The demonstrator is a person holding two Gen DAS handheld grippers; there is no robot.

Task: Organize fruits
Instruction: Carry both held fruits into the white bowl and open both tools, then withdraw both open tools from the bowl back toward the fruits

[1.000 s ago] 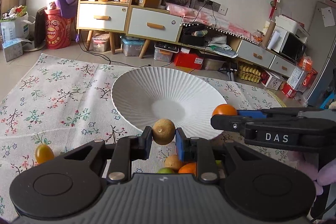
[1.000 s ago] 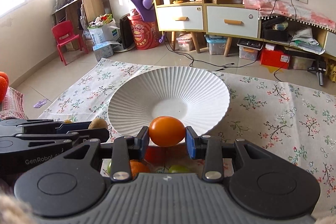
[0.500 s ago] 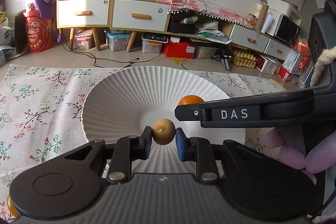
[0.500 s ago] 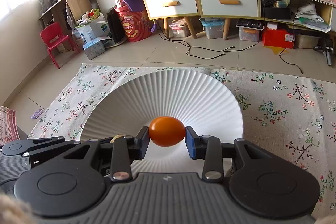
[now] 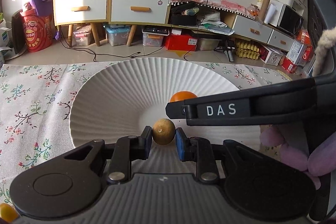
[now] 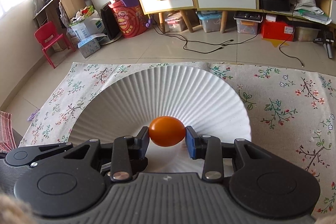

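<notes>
Left gripper clamped on small round tan-brown fruit above white ribbed ceramic plate. Right gripper pinching glossy orange oval fruit over same plate. Yellow-orange fruit on floral cloth: left view only.

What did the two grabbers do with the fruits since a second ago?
Both moved forward, from the near rim to over the middle of the ribbed white bowl. The left gripper kept its small round brown fruit and the right gripper kept its smooth orange fruit. Nothing was let go. The bowl and the flowered cloth stayed put.
</notes>
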